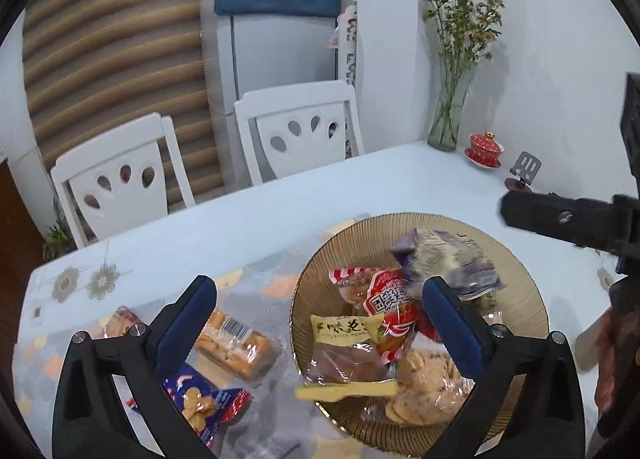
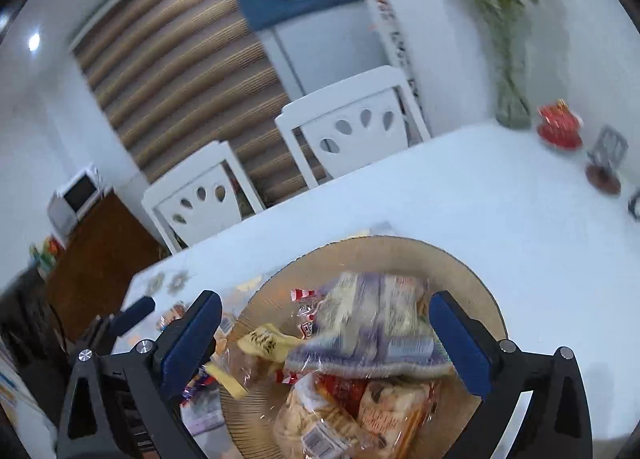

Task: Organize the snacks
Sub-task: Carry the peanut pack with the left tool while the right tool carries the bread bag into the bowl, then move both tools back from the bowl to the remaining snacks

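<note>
An amber ribbed glass bowl point(image 1: 520, 255) point(image 2: 460, 271) stands on the table, piled with wrapped snacks. On top lies a purple packet point(image 1: 452, 259) point(image 2: 372, 323). Beside it are a red packet point(image 1: 386, 301), a yellow-topped brown packet point(image 1: 344, 343) and a clear bag of cookies point(image 1: 424, 383) point(image 2: 316, 419). My left gripper point(image 1: 320, 307) hangs open over the bowl's left rim, holding nothing. My right gripper point(image 2: 326, 339) hangs open above the pile; its pads stand clear of the purple packet. Left of the bowl, a barcoded biscuit pack point(image 1: 236, 343) and a blue-and-red packet point(image 1: 200, 403) lie on the table.
Two white chairs point(image 1: 296, 131) point(image 1: 116, 179) stand along the table's far edge. At the far right corner are a glass vase of dried flowers point(image 1: 448, 115), a red lidded cup point(image 1: 484, 147) and a small stand point(image 1: 524, 171). A third small packet point(image 1: 120, 321) lies at the left.
</note>
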